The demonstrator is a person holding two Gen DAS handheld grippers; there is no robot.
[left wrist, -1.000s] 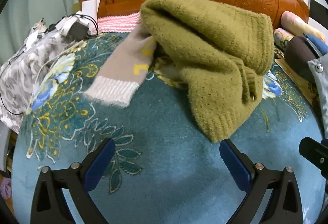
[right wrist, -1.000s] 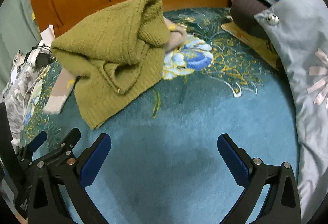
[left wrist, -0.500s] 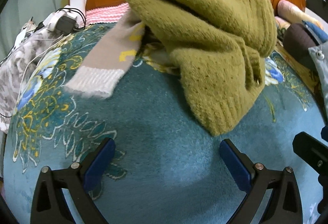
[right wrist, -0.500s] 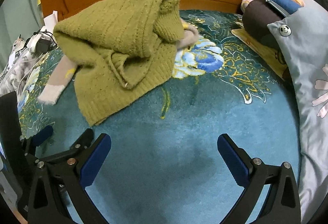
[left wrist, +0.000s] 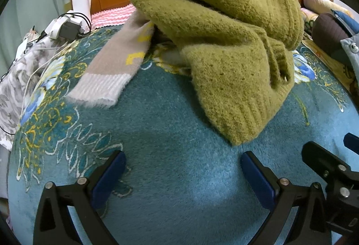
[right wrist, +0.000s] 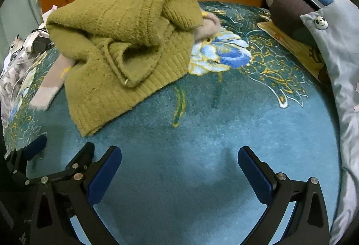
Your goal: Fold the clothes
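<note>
my left gripper [left wrist: 182,174] hangs spread wide and empty over the teal blanket [left wrist: 170,146], and my right gripper [right wrist: 179,170] is just as wide apart with nothing in it. the green sweater [left wrist: 226,43] lies crumpled ahead of both, its ribbed hem nearest my left fingers. a beige sleeve [left wrist: 112,72] pokes out from under it, ahead and to my left.

An olive-green knit sweater [left wrist: 226,43] is lying crumpled in a loose heap on the bed ahead of me, partly covering a beige knit garment [left wrist: 116,65] whose white ribbed cuff is sticking out left.
</note>
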